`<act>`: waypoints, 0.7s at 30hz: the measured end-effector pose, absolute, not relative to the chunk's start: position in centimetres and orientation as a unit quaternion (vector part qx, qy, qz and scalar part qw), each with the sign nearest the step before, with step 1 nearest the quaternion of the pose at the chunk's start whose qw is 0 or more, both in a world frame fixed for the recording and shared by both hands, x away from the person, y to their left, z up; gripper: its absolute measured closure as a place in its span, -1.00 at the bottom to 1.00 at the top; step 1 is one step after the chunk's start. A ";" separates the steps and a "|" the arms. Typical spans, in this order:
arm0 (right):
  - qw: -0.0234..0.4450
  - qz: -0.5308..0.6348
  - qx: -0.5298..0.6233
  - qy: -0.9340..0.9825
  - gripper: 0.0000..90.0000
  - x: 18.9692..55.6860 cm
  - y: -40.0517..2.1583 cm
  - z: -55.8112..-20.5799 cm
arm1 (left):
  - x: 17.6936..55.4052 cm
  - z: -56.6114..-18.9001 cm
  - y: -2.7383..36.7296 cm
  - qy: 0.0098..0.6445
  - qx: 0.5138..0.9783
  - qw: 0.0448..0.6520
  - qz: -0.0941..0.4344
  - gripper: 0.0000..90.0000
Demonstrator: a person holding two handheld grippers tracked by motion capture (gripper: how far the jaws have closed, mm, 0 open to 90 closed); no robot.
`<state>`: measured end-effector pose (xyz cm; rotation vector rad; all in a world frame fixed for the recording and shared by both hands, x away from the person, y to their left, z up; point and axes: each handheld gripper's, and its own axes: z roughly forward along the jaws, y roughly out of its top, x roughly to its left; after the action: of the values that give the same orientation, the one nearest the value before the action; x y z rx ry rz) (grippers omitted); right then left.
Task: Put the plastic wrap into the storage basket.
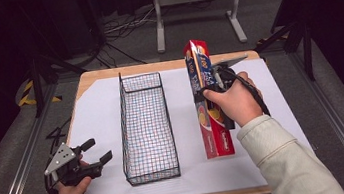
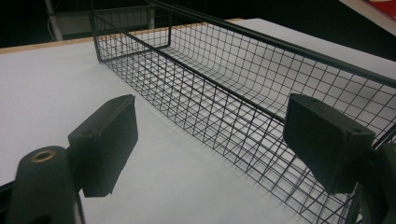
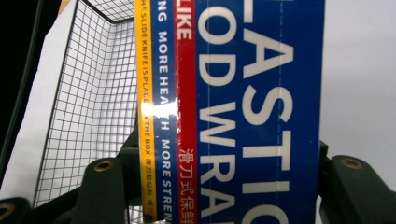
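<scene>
Lifting the plastic wrap box (image 1: 206, 97) is the step in hand: the right gripper (image 1: 208, 92) clasps the long box around its middle, its jaws pressed on the two long sides, and the box tilts with its far end raised and its near end low, close to the white table cover (image 1: 95, 107) (whether it touches cannot be told). The box sits to the right of the wire basket (image 1: 145, 125), well apart from it.

The likely destination is the basket, which is long and narrow. Judged from this, the box should be brought level and lined up with the basket's long axis before lowering, so neither end catches the rim. Keeping the grip near the middle should limit swing.

The left gripper (image 1: 95, 157) rests near the table's front left corner, jaws spread apart with nothing between them; in the left gripper view its pads (image 2: 108, 140) frame the basket's (image 2: 243, 88) near wall without touching it. It could steady the basket if needed.

Readable print in the right gripper view, on the box (image 3: 243, 112): "PLASTIC FOOD WRAP" in part (letters cropped), "MORE HEALTH MORE STREN…", "THE SLIDE KNIFE IS PLACE… THE BOX", and Chinese characters on the red stripe.
</scene>
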<state>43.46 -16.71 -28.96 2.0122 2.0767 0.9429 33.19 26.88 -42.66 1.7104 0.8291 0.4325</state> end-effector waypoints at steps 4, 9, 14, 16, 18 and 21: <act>0.057 0.305 0.655 0.689 -0.10 43.5 -15.5 -28.6 | 33.2 -42.6 27.0 0.353 0.725 0.563 0.183 -0.59; 0.054 0.299 0.658 0.689 -0.10 43.7 -13.5 -28.0 | 33.3 -42.8 27.1 0.355 0.721 0.569 0.174 -0.59; 0.052 0.299 0.668 0.679 -0.10 44.0 -11.8 -27.4 | 33.4 -42.7 27.2 0.354 0.719 0.573 0.174 -0.59; 0.047 0.301 0.670 0.677 -0.10 44.0 -11.3 -27.2 | 33.5 -42.7 27.1 0.352 0.718 0.575 0.170 -0.59; 0.047 0.298 0.670 0.678 -0.10 43.9 -10.7 -27.0 | 33.5 -42.7 27.1 0.353 0.717 0.576 0.169 -0.59; 0.049 0.294 0.669 0.681 -0.10 44.0 -9.8 -26.8 | 33.6 -42.7 27.0 0.350 0.717 0.577 0.172 -0.59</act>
<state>44.00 -9.82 -26.83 2.0380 2.0736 0.8968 33.59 27.02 -42.65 1.6785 0.8194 0.4023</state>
